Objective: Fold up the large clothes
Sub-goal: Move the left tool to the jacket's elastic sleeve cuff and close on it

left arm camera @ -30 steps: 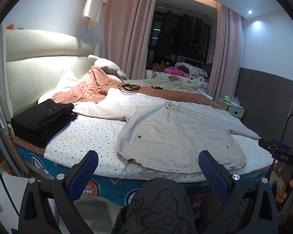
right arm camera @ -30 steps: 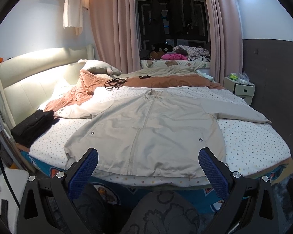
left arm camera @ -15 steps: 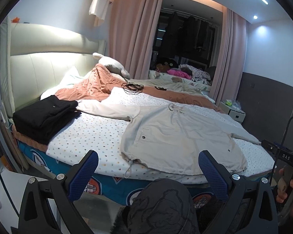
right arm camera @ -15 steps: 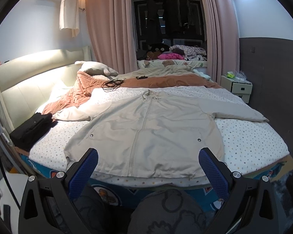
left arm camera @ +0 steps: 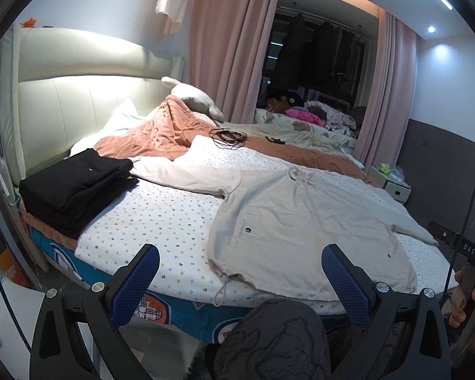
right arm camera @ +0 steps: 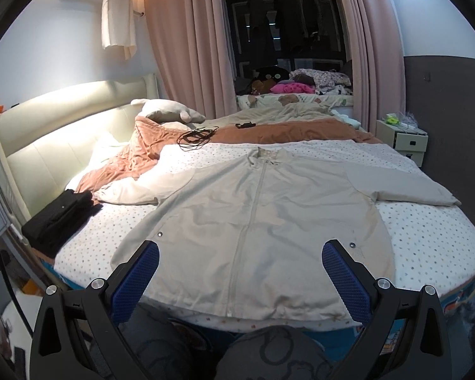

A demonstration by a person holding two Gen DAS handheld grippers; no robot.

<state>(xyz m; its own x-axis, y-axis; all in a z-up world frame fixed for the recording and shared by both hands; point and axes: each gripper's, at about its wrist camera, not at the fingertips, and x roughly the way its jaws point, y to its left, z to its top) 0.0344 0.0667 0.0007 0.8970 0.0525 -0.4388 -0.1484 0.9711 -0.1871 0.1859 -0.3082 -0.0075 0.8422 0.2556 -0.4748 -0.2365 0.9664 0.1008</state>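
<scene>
A large beige zip-up jacket (right arm camera: 262, 218) lies spread flat, front up, on the dotted bed sheet (right arm camera: 427, 237), sleeves stretched out to both sides and its hem at the near bed edge. In the left wrist view the same jacket (left arm camera: 300, 218) sits right of centre. My left gripper (left arm camera: 240, 280) is open and empty, held in front of the bed edge, short of the hem's left corner. Wide open too and holding nothing, my right gripper (right arm camera: 240, 277) hovers over the jacket's hem at its middle.
A stack of folded black clothes (left arm camera: 72, 190) rests at the bed's left corner. An orange blanket (right arm camera: 136, 158), a pillow (right arm camera: 167, 112) and a black cable (right arm camera: 196, 134) lie at the far side. A nightstand (right arm camera: 408, 136) stands right. The person's patterned knee (left arm camera: 275, 338) is below.
Both grippers have moved closer to the bed and the jacket; the left view has also swung slightly left. Both grippers stay open and the jacket has not moved.
</scene>
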